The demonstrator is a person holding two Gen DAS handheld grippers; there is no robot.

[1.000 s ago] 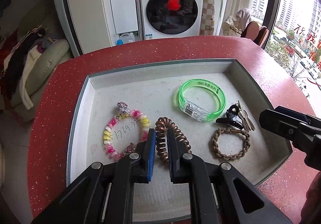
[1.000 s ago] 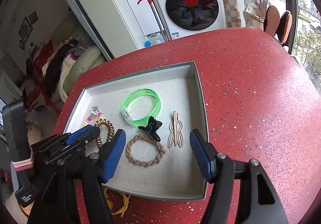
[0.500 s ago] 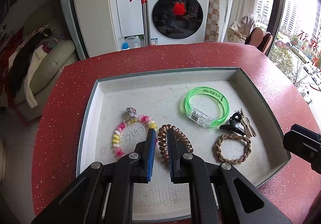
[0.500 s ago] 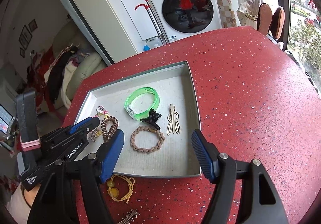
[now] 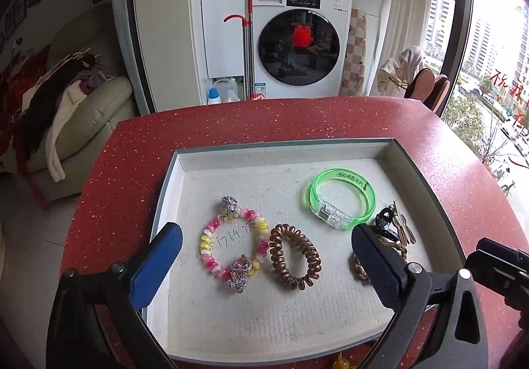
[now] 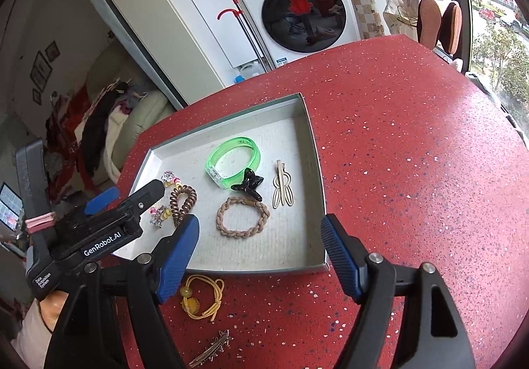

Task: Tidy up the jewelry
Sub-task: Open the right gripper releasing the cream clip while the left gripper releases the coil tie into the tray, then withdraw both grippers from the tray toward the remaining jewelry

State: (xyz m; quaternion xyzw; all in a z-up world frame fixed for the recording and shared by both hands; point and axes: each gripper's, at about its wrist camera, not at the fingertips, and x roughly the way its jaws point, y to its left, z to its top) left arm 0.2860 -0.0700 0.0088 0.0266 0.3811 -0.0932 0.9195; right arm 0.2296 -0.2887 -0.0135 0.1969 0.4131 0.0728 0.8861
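Observation:
A grey tray (image 5: 172, 177) on the red table holds a pink-and-yellow beaded bracelet (image 5: 261, 226), a copper coil hair tie (image 5: 277, 250), a green bangle (image 5: 330, 212), a black claw clip (image 5: 385, 218), a braided tie (image 5: 358, 268) and a gold clip (image 5: 405, 230). My left gripper (image 5: 266, 231) hovers over the tray's near half with its jaws opening wide. The coil tie lies loose below them, untouched. My right gripper (image 6: 259, 220) hangs above the tray's near right corner (image 6: 322, 265), jaws opening, with nothing between the pads.
On the red table (image 6: 396, 170) in front of the tray lie a yellow elastic tie with beads (image 6: 198, 299) and a spiked hair clip (image 6: 211, 349). Bare tabletop stretches to the right. A washing machine (image 5: 297, 45) and a sofa (image 5: 86, 117) stand beyond the table's far edge.
My left gripper's jaws have sprung wide and let go of the coil tie, which now lies beside the beaded bracelet. My right gripper drew back a little and its jaws widened.

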